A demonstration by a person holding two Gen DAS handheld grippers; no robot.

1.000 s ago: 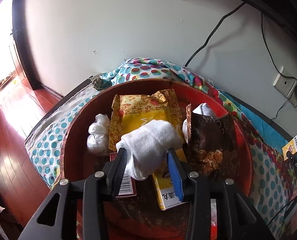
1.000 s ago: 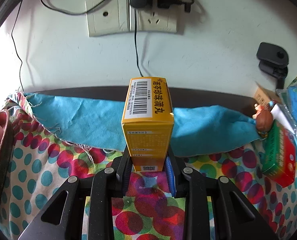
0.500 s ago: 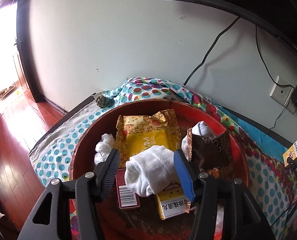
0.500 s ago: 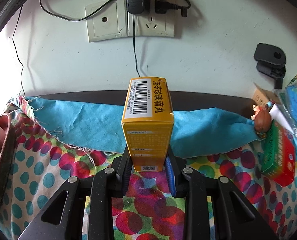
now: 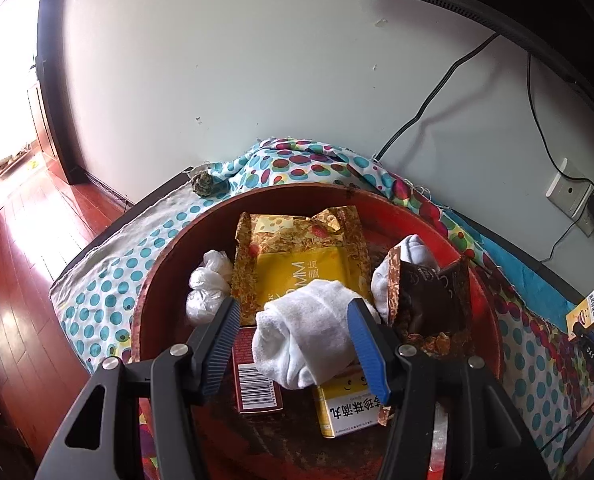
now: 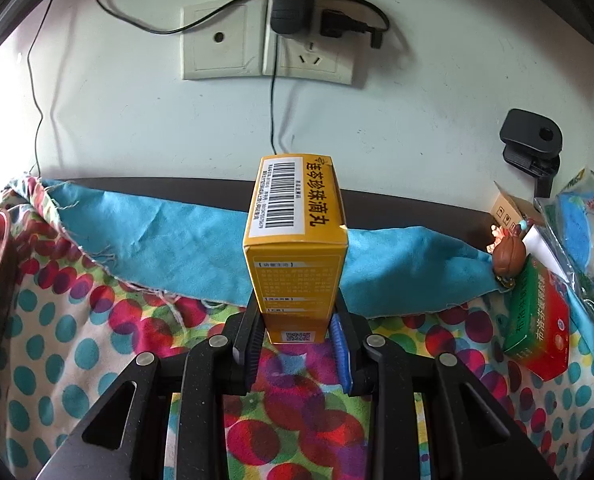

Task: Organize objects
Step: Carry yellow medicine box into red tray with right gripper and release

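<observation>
Over the red tub [image 5: 485,312], left hand-held gripper [image 5: 297,344] gapes; right hand-held gripper [image 6: 297,350] clamps yellow box [image 6: 297,248]

Soft white cloth sock [image 5: 313,332]; glossy cardboard box [image 6: 295,248] (printed); foil wrapper [image 5: 297,248].

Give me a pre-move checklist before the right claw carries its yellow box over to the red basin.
1. Right claw grip on the yellow cardboard medicine box: ok, both fingers press its lower sides.
2. Box upright in the grip: ok, barcode face up.
3. Left claw free of load: ok, jaws open, gaps showing beside the rolled white sock in the basin.
4. Left claw out of the drop zone: not ok, it hangs over the round red basin.
5. Free spot in the basin: cannot tell; the sock, the gold snack bag and the brown snack bag cover much of it.
</observation>
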